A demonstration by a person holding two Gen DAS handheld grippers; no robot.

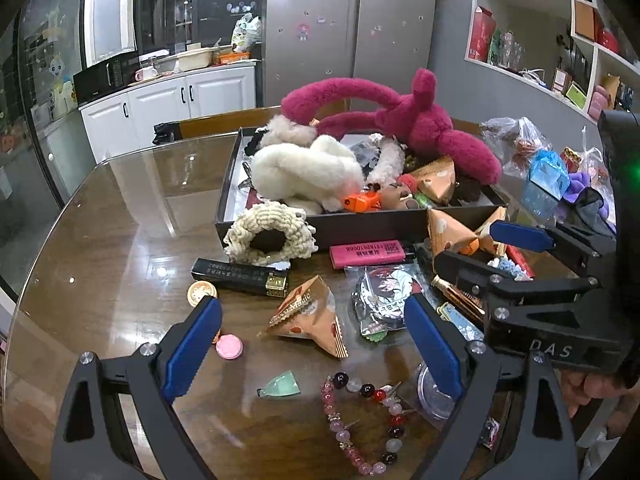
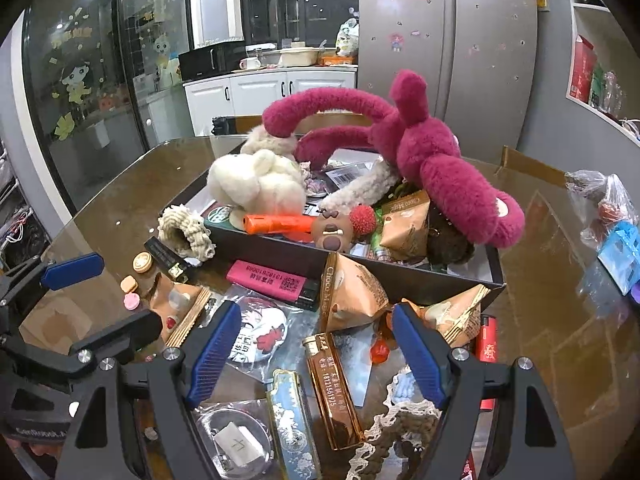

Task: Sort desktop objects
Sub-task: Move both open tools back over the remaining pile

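Below the dark cardboard box (image 1: 320,228) at mid-frame, loose items litter the glossy brown table (image 1: 104,248). Left gripper (image 1: 312,344) jaws spread around the orange triangular snack packet (image 1: 308,320): light, crinkly, best pinched mid-body. Right gripper (image 2: 316,352) jaws spread over the gold lighter (image 2: 332,388), rigid, slippery.

fridge (image 1: 352,24) standing at back | white cabinets (image 1: 188,96) lining left | wall shelves (image 1: 560,40) hanging right | glass-topped table (image 1: 120,208) reflecting ceiling light

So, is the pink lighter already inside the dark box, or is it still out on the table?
Out. The pink lighter lies flat on the table, just in front of the dark box's near wall.
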